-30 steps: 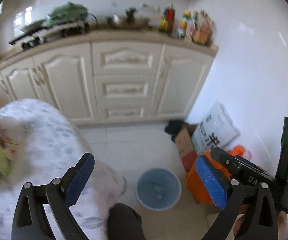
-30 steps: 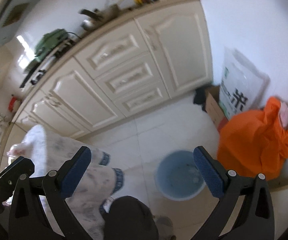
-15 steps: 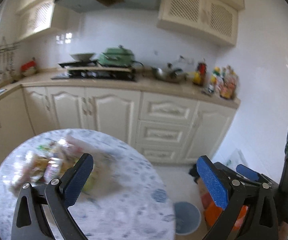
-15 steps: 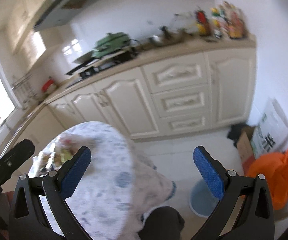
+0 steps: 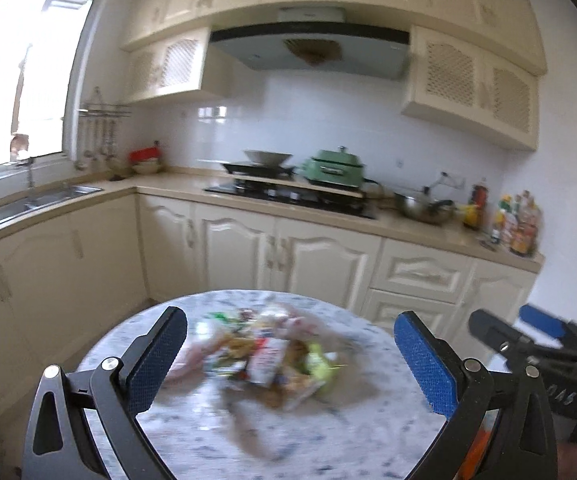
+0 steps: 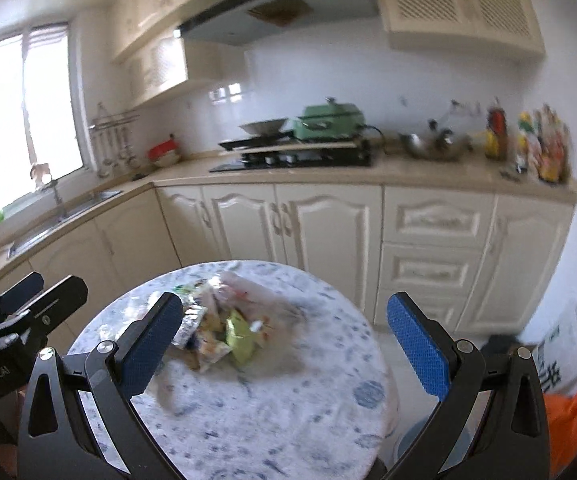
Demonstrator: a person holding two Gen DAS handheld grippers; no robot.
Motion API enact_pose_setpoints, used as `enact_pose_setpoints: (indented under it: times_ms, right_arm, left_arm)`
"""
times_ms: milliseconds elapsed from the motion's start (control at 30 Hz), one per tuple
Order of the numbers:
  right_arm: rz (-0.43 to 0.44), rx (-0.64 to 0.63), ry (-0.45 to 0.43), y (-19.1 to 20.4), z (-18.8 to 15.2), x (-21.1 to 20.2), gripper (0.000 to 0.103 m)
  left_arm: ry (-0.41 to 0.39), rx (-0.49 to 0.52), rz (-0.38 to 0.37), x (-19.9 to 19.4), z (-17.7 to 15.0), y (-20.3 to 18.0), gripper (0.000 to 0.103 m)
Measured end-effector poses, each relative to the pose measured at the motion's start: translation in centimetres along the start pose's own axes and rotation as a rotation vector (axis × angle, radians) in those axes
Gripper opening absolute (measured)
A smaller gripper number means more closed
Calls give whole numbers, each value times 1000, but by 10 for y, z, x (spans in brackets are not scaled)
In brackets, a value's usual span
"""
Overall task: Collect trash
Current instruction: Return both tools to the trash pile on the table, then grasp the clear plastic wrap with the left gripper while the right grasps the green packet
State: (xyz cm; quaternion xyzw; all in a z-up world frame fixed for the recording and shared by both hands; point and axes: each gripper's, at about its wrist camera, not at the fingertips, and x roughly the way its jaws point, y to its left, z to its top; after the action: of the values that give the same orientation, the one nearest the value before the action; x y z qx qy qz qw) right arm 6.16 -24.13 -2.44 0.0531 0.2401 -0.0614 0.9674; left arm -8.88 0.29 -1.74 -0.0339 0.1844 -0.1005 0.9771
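Note:
A blurred heap of snack wrappers and packets (image 5: 272, 356) lies on a round table (image 5: 328, 440) under a white cloth with blue flowers. The same trash heap (image 6: 224, 324) shows in the right wrist view, toward the far left of the table (image 6: 288, 412). My left gripper (image 5: 290, 364) is open, held above the table's near side with the heap between its blue pads. My right gripper (image 6: 284, 344) is open too, its left pad overlapping the heap in the view. Neither holds anything. Each gripper shows at the edge of the other's view.
Cream cabinets (image 6: 328, 224) run behind the table, with a stove, a green pot (image 5: 334, 166) and bottles (image 6: 540, 148) on the counter. A sink (image 5: 28, 200) sits at left. Right of the table stand a blue bin (image 6: 412, 440), an orange bag (image 6: 572, 420) and a white sack (image 6: 564, 348).
Both views have swung up from the floor and blue bin to the table top. The trash heap now sits between the left gripper's pads. Both grippers stay open.

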Motion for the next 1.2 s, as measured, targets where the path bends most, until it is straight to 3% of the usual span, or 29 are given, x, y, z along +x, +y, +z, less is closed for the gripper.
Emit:
enact_pose_setpoints:
  times_ms: [167, 433, 867, 1000, 1200]
  right_arm:
    - [22, -70, -9, 31, -1, 7, 103]
    - [68, -115, 78, 54, -22, 43, 103]
    - [68, -71, 281, 40, -63, 130, 103]
    - [64, -47, 320, 31, -68, 154, 103]
    - [78, -30, 365, 29, -70, 187, 90]
  left_arm:
    - [-4, -4, 62, -12, -20, 12, 102]
    - [81, -18, 124, 25, -34, 15, 102]
    - [337, -25, 149, 166, -45, 14, 102]
    - [397, -14, 153, 219, -32, 20, 102]
    - [446, -38, 143, 266, -16, 33, 97]
